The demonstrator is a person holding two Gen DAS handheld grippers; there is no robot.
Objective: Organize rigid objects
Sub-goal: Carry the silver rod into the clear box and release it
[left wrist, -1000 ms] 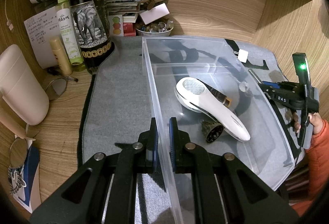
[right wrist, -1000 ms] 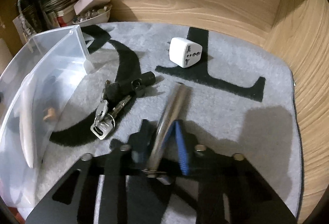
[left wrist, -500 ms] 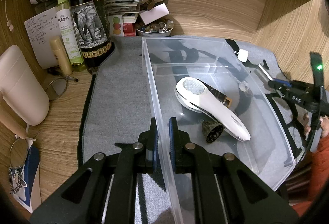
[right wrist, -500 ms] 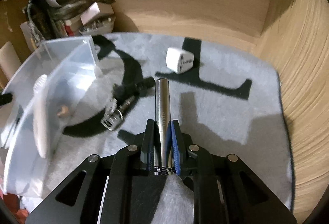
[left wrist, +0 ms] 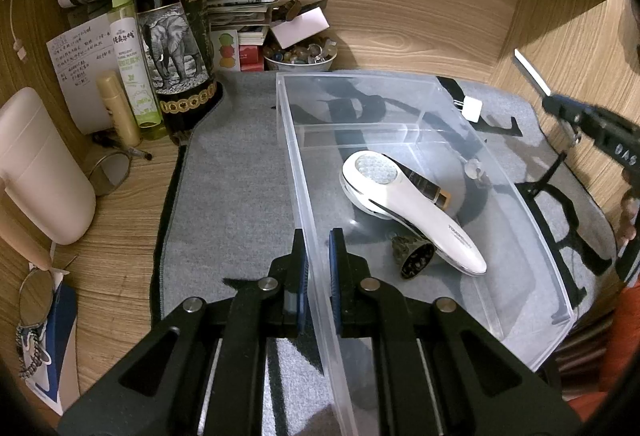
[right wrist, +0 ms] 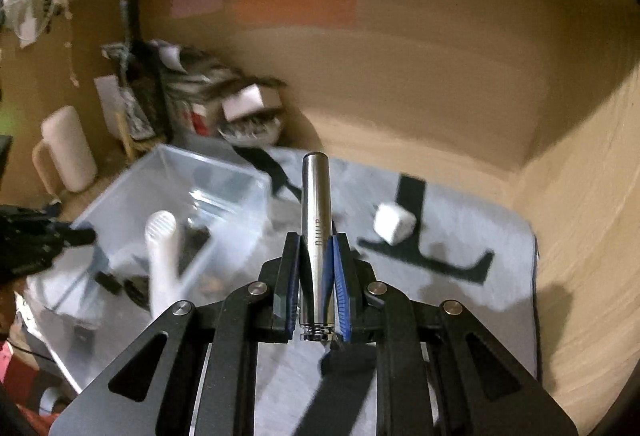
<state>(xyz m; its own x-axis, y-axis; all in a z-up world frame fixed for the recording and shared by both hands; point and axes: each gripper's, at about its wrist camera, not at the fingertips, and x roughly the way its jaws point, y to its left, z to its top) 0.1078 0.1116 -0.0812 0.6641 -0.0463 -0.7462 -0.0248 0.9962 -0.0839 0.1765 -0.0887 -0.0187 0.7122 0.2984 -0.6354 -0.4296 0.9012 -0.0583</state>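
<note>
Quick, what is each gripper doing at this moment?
Left gripper: closed on the clear plastic bin's wall.
Right gripper: closed on a silver metal cylinder.

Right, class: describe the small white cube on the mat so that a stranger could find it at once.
Start at the grey mat with black markings, right of the clear plastic bin. The white plug adapter sits on a black stripe there, apart from the bin. It is the only white cube; the bin's white device is long and curved.

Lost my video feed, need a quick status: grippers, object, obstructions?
Left gripper shut on clear bin wall. Right gripper shut on silver cylinder, above the mat. Nothing seen blocking the way to the bin.
</note>
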